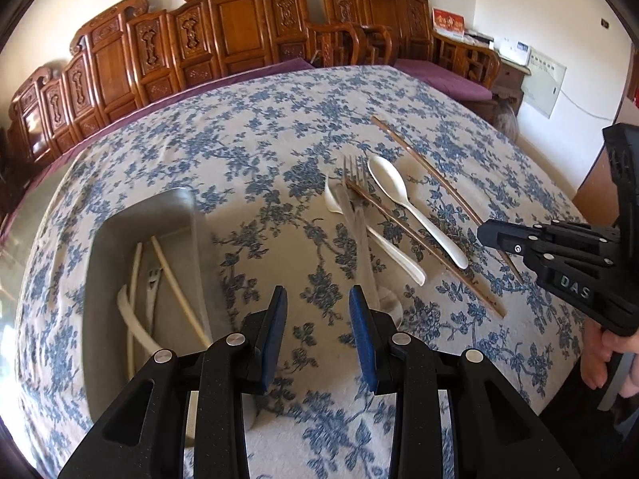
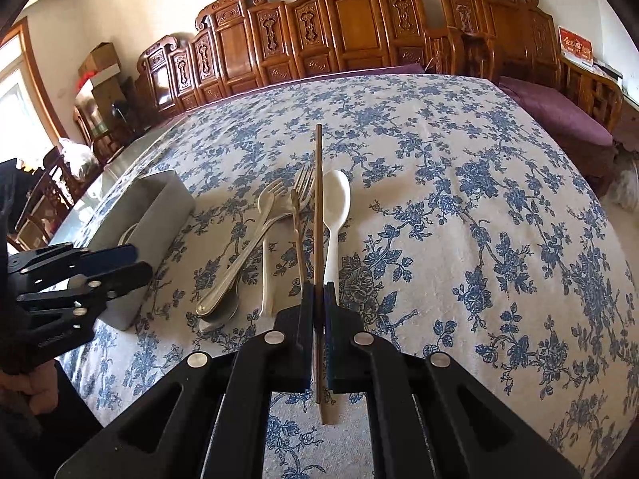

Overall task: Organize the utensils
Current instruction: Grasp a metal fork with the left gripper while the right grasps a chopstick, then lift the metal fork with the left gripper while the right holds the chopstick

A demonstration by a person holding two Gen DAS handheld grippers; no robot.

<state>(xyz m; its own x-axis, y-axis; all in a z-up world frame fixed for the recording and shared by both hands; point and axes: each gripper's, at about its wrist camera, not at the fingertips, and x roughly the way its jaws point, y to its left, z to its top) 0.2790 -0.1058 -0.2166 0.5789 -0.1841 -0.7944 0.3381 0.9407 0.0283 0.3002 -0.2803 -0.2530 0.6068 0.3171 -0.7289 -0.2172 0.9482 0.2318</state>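
Chopstick (image 2: pixel 318 207), brown, sits clamped between our right gripper's (image 2: pixel 318 299) blue pads, jaws nearly closed on it. It runs straight ahead from the pads, long end pointing away over the tablecloth (image 2: pixel 459 183), short end sticking back behind them. From the left wrist view we see that gripper at the right edge, its tip at the lower end of the chopstick.

Our left gripper (image 1: pixel 318 303) hangs over bare cloth with jaws narrowly parted, nothing between the pads. The grey tray (image 1: pixel 120 239) lies just left of it, holding pale utensils; we can't tell them all apart.

Loose pile lies ahead of the left jaws and to their right: metal fork (image 1: pixel 353 187), white spoon (image 1: pixel 403 203), a second brown chopstick (image 1: pixel 423 245) across them. In the right view we see the pile just left of the held chopstick, the white spoon just right of it.
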